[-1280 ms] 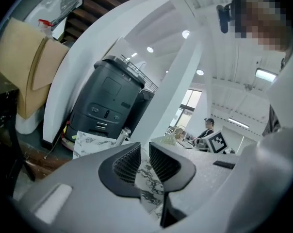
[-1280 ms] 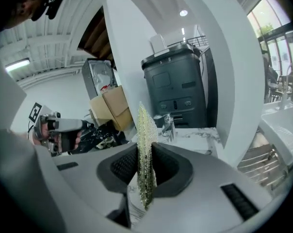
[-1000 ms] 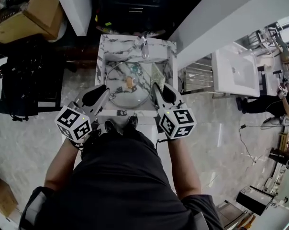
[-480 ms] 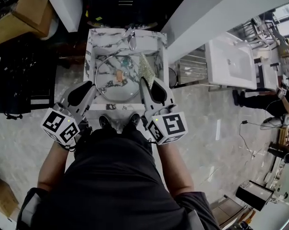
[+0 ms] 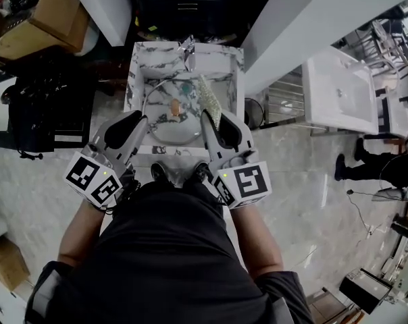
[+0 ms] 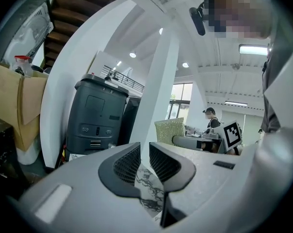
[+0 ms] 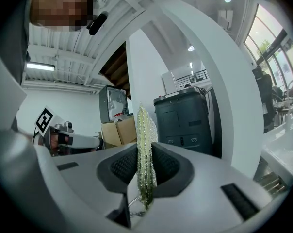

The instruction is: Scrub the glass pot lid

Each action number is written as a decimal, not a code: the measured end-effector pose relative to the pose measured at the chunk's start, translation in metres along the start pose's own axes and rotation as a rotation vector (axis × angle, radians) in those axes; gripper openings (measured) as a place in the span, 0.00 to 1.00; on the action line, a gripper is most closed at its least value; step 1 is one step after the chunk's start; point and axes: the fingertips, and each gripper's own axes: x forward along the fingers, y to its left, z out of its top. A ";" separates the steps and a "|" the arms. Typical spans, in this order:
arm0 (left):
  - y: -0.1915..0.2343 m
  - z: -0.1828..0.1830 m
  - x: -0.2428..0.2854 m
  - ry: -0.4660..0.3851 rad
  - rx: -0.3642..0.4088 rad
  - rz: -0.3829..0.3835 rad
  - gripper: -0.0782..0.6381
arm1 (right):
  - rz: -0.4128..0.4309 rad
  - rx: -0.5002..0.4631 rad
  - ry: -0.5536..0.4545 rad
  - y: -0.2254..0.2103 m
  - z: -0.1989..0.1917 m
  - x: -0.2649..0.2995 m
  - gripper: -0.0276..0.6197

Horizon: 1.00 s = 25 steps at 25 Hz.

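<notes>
The glass pot lid (image 5: 165,123) is in neither gripper. The right gripper (image 7: 145,160) has its jaws clamped on a glittery scouring cloth (image 7: 146,144) standing on edge. The left gripper (image 6: 144,158) has its jaws slightly apart with nothing between them. Beyond both, the lid lies flat in the marble sink (image 5: 138,66), knob up, toward the near left corner.

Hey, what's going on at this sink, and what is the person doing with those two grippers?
A person stands at a marble sink with a gripper in each hand. The right gripper pinches a glittery scrubbing cloth edge-up between its jaws. The left gripper is empty, its jaws slightly apart. The glass pot lid lies flat in the basin. Both grippers are near the sink's front edge, and neither appears to touch the lid.
</notes>
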 end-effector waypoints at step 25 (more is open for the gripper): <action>0.012 0.016 -0.002 -0.041 0.030 0.031 0.19 | 0.026 -0.039 -0.024 0.004 0.013 0.009 0.14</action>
